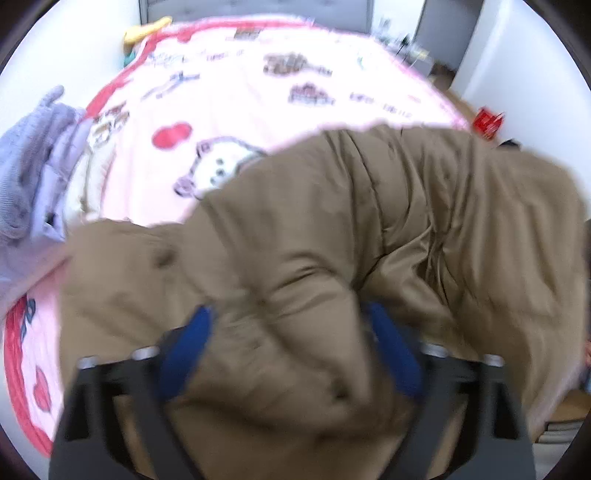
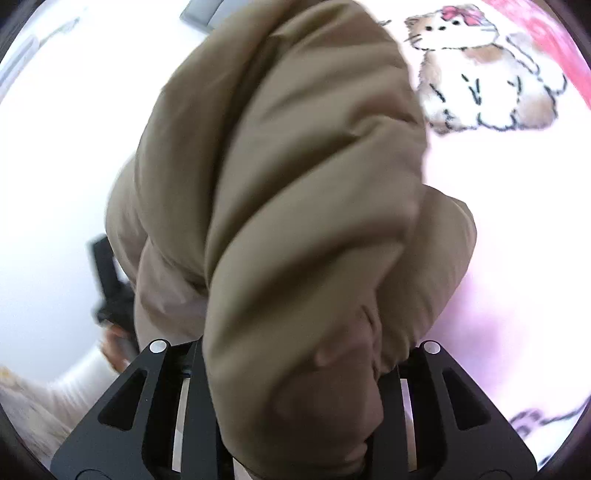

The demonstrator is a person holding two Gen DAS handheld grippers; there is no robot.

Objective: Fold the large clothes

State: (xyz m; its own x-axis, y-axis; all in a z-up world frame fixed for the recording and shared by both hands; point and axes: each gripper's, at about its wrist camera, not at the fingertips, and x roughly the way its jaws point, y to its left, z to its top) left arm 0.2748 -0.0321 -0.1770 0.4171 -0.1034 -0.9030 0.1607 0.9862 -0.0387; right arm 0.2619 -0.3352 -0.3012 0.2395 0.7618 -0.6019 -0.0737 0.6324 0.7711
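Observation:
A large brown padded jacket [image 1: 443,206] lies bunched on a pink bedcover [image 1: 258,92] printed with cartoon cats. My left gripper [image 1: 288,314] points steeply down, and its blue pads [image 1: 188,354] squeeze a thick fold of the jacket between them. In the right wrist view the jacket [image 2: 280,147] rises as a rolled bundle out of my right gripper [image 2: 291,369]. The cloth hides the fingertips, and it is pinched between the black jaws and lifted off the bedcover [image 2: 498,258]. The black body of the left gripper [image 2: 110,280] shows at the left, with a hand under it.
A heap of grey-lilac clothes [image 1: 33,177] sits on the bed's left edge. A yellow item [image 1: 147,29] lies at the far corner, and a red object [image 1: 489,122] sits beyond the bed's right side. White walls surround the bed. A pale sleeve [image 2: 74,380] reaches in at lower left.

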